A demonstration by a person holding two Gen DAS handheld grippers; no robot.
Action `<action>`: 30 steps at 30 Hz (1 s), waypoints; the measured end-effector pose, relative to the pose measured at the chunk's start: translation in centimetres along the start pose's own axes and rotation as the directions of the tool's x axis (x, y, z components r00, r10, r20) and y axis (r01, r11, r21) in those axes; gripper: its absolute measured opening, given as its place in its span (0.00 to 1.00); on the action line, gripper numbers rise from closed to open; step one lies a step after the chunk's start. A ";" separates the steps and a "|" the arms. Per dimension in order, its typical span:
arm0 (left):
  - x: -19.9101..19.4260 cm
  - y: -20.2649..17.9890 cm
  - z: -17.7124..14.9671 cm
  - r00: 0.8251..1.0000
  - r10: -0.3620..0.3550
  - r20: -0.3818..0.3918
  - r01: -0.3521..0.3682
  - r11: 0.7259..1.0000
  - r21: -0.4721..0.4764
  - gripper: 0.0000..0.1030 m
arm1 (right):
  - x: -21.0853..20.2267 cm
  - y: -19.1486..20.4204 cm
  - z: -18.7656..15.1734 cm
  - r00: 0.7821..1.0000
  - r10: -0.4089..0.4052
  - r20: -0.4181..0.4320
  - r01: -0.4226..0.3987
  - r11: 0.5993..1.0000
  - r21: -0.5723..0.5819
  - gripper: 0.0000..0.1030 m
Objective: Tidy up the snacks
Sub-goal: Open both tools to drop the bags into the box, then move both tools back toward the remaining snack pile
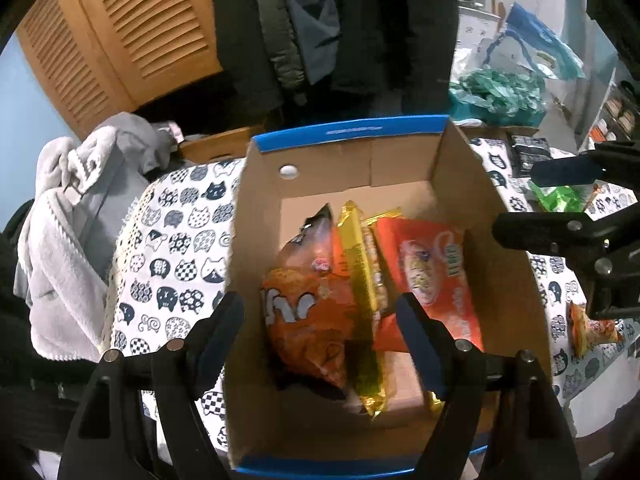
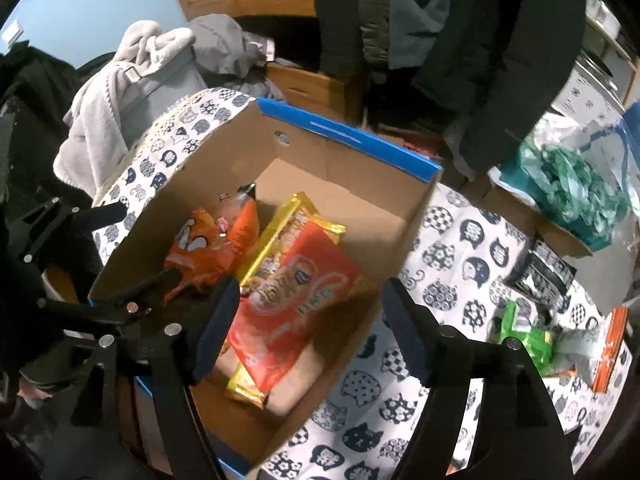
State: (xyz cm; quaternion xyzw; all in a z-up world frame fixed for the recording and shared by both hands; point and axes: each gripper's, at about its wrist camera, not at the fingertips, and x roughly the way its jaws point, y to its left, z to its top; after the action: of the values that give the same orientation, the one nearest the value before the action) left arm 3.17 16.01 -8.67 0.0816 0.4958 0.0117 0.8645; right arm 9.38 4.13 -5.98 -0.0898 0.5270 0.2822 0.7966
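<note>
A cardboard box [image 1: 348, 130] [image 2: 348, 136] with a blue rim stands on the cat-print tablecloth. Inside lie an orange chip bag [image 1: 304, 320] [image 2: 200, 256], a gold packet [image 1: 356, 264] [image 2: 280, 224] and an orange-red packet [image 1: 436, 276] [image 2: 292, 304] on top of the gold one. My left gripper [image 1: 318, 312] [image 2: 132, 244] hovers open over the box's near-left side, above the chip bag, pads touching nothing. My right gripper [image 2: 310, 296] [image 1: 532, 204] is open too, straddling the box's right wall above the orange-red packet.
On the tablecloth [image 2: 460, 280] right of the box lie a green packet [image 2: 528, 340], a black packet [image 2: 540, 276] and an orange packet [image 2: 610, 352]. A teal crumpled bag [image 2: 572, 192] sits behind them. Grey towels [image 1: 60, 240] pile at the left; dark coats hang behind.
</note>
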 end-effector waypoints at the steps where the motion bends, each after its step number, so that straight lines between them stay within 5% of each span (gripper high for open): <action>1: -0.2 -0.4 0.1 1.000 -0.007 0.005 0.007 1.000 0.007 0.77 | -0.2 -0.3 -0.2 1.000 -0.006 0.002 0.006 1.000 0.005 0.73; 14: -1.8 -5.6 1.2 0.997 -0.081 0.016 0.079 0.993 0.090 0.77 | -3.4 -6.2 -4.7 0.997 -0.083 -0.007 0.083 0.993 0.087 0.74; 30: -3.2 -15.1 1.4 0.981 -0.186 -0.061 0.194 0.958 0.212 0.77 | -7.8 -12.7 -11.4 0.989 -0.151 -0.001 0.149 0.973 0.177 0.74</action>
State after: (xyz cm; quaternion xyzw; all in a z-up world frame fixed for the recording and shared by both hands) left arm 1.83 0.66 -7.54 0.1271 0.5169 -0.1238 0.8375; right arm 5.03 -14.12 -5.93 -0.0568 0.5366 0.1741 0.8237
